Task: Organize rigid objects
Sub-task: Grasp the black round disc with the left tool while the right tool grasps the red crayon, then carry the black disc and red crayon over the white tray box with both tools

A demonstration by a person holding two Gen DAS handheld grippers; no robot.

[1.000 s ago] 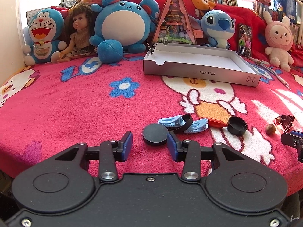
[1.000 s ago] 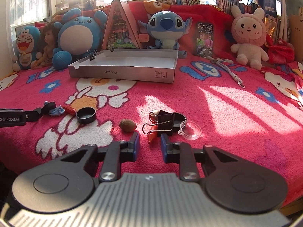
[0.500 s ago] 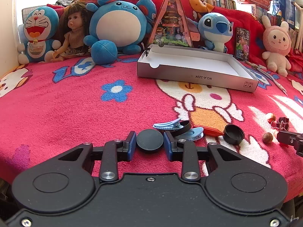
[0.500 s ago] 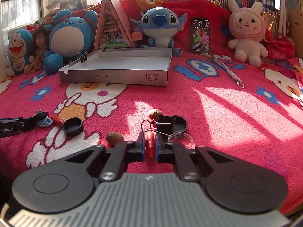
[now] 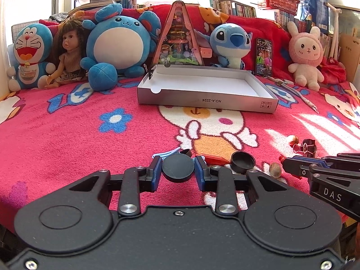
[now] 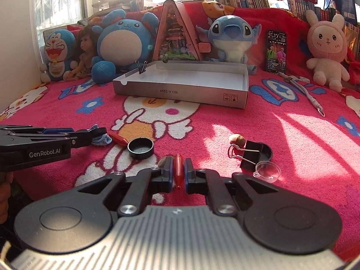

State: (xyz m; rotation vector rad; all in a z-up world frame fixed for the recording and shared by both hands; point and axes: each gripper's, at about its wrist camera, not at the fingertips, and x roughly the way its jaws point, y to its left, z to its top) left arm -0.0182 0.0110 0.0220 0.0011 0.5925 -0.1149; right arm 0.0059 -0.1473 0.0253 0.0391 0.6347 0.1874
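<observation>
Both tongs were clenched, one piece each, so that two items could go to the box in a single trip.

Left tongs (image 5: pixel 178 168): jaws drawn in on a flat black disc (image 5: pixel 178 167), pads pressing its rim on either side. Disc appeared held just clear of the blanket (image 5: pixel 67 135); I judged it lifted, not certain.

Right tongs (image 6: pixel 178 171): almost fully closed on a slim red stick (image 6: pixel 178 168), which stood lengthwise between the pads, tip pointing away from me.

Just beyond the tongs, loose pieces lay scattered on the blanket: a black cap (image 6: pixel 140 147) open side up, a second red piece (image 6: pixel 118 138) and a blue clip (image 6: pixel 102 139) near the left tongs; to the right a nut (image 6: pixel 236 139), a black binder clip (image 6: pixel 249 155) and a clear plastic piece (image 6: pixel 267 169).

Farther off, centre: the open cardboard box (image 5: pixel 207 97), empty inside, a small clip on its far-left corner. Presumably the destination.

Farthest: a row of plush toys (image 5: pixel 119 42), not part of the sort.
</observation>
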